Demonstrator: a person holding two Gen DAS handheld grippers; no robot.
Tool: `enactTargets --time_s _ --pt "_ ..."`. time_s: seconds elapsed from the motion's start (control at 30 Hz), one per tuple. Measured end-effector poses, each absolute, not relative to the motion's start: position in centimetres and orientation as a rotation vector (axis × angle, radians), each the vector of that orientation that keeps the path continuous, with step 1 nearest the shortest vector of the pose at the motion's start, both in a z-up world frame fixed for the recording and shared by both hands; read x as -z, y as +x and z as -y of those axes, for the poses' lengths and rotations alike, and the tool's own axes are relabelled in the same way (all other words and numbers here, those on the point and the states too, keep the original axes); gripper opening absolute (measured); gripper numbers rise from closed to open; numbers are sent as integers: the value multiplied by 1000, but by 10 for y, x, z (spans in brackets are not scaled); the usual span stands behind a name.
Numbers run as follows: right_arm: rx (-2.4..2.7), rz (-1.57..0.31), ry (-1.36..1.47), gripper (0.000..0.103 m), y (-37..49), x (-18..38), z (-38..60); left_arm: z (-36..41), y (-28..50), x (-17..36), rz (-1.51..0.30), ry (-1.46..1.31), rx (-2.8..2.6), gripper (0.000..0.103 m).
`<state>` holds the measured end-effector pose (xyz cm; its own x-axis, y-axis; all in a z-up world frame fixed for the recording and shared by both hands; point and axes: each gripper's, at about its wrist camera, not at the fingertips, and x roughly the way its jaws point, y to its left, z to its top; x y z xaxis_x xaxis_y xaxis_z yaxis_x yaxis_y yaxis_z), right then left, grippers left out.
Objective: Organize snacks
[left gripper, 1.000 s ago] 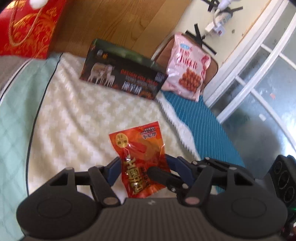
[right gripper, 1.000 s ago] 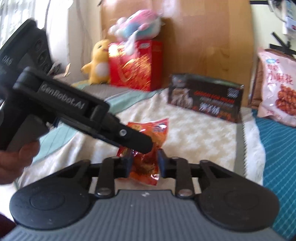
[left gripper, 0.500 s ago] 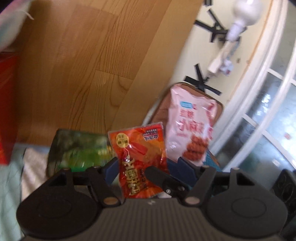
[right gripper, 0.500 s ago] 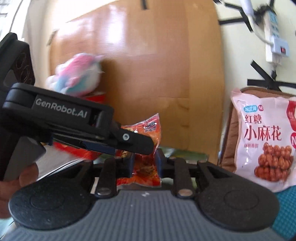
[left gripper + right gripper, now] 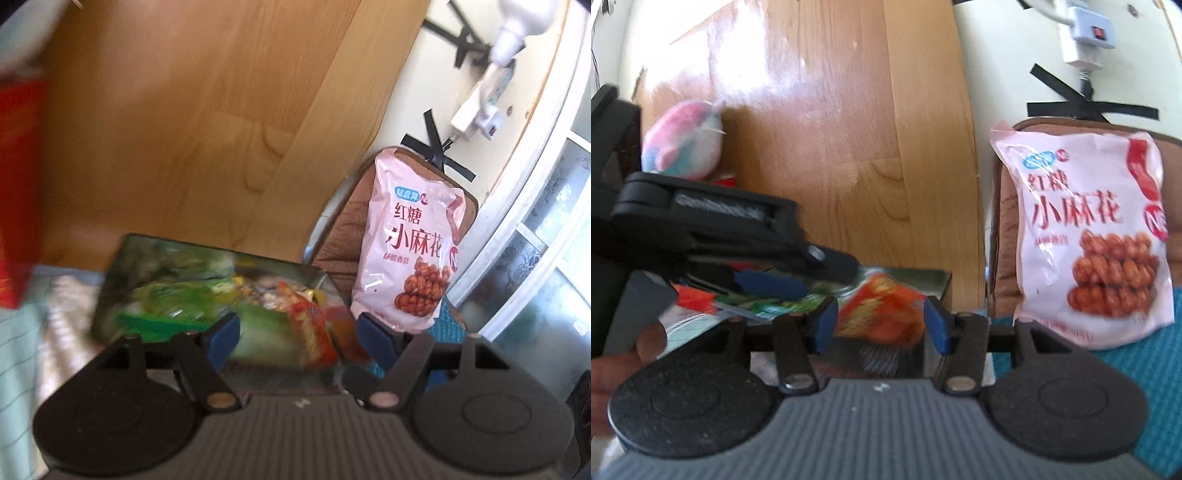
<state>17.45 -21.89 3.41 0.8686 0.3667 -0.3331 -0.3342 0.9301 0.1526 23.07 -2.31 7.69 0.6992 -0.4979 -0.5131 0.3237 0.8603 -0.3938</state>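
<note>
An orange-red snack packet [image 5: 310, 325] shows blurred, loose over the open dark box [image 5: 118, 266] that holds green and mixed snack packs. My left gripper [image 5: 297, 339] has its jaws opening, and the blue pads [image 5: 221, 339] stand apart from the packet. In the right wrist view the packet [image 5: 882, 314] lies between the pads of my right gripper [image 5: 879, 325], whose jaws are also opening without pressing on it. The left gripper [image 5: 820, 277] reaches in from the left above the box [image 5: 942, 280].
A pink bag of fried twists [image 5: 410, 254] leans on a brown cushion [image 5: 1008, 206] right of the box. A wooden headboard [image 5: 184, 129] rises behind. A red gift bag [image 5: 18, 184], a plush toy [image 5: 683, 144] and a person's hand [image 5: 624, 362] are at the left.
Both grippers carried the packet from over the blanket up to the box. Their jaws have spread, and the packet has left both grips and dropped lower, over the box.
</note>
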Motion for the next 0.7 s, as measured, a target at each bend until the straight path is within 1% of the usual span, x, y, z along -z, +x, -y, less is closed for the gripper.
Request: enactTargets --time_s 0.1,0.23,0.3,0.43,0.53,0.6,0.7 --pt "-393 -423 150 54 138 -27 225 15 187 -78 -643 -233 399 80" --pt "-414 -491 188 54 93 -11 226 20 132 -65 -678 -132 303 82" --pt "-398 -516 195 54 75 -5 225 23 105 -56 -701 -86 247 87" --pt "-380 -546 253 55 39 7 228 28 61 -40 -727 -27 179 88" --pt "-356 -570 276 55 16 12 228 32 35 -30 -729 -7 134 94" --pt "-339 -583 292 55 2 14 230 31 19 -26 -723 -13 106 101" --pt "-326 -588 301 56 -18 17 232 31 -1 -24 -708 -18 71 103"
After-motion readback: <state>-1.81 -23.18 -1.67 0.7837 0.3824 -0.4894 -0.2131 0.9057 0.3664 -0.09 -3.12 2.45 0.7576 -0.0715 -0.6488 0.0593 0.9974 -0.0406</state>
